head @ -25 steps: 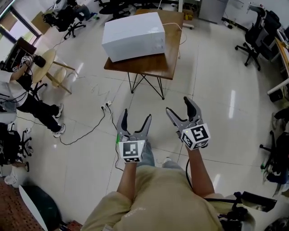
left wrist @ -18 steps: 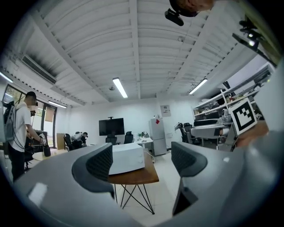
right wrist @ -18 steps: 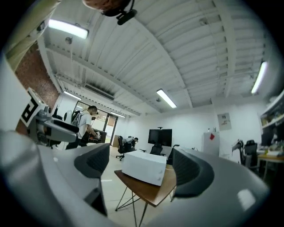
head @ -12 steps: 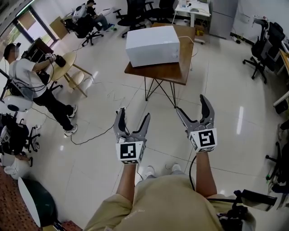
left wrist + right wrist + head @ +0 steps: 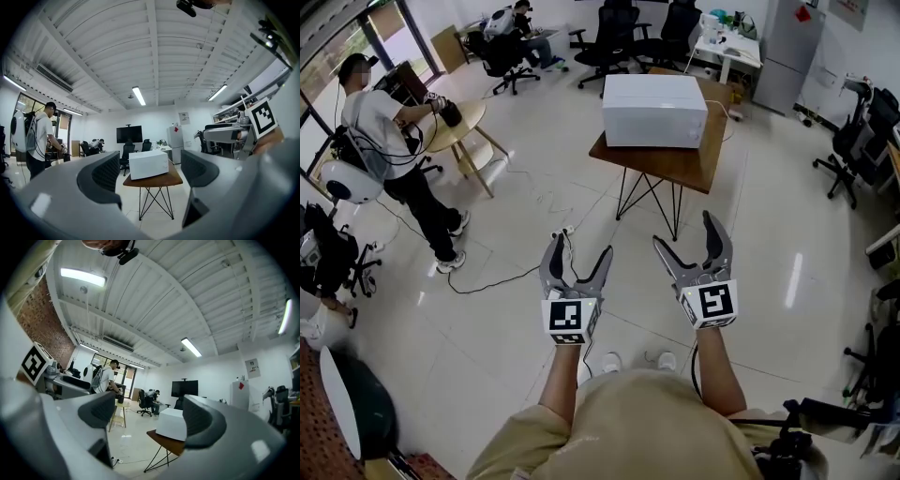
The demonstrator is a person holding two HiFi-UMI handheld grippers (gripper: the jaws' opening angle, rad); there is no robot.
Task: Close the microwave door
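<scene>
A white microwave (image 5: 654,111) stands on a small wooden table (image 5: 677,166) with thin black legs, well ahead of me across the tiled floor. It also shows between the jaws in the left gripper view, as the microwave (image 5: 148,164), and in the right gripper view, as the microwave (image 5: 172,423). No door stands out from its box. My left gripper (image 5: 579,248) is open and empty, held out in the air. My right gripper (image 5: 685,232) is open too; its jaws have just been opening with nothing between them. Both point toward the table, far short of it.
A person (image 5: 389,122) stands at the left by a round side table (image 5: 459,124). A cable and power strip (image 5: 563,230) lie on the floor ahead of the left gripper. Office chairs (image 5: 862,131) stand at the right and back. A grey fridge (image 5: 792,42) is at the back right.
Both grippers have risen and point more level. The microwave table has shifted right and further up the head view, and more of the room's far side shows.
</scene>
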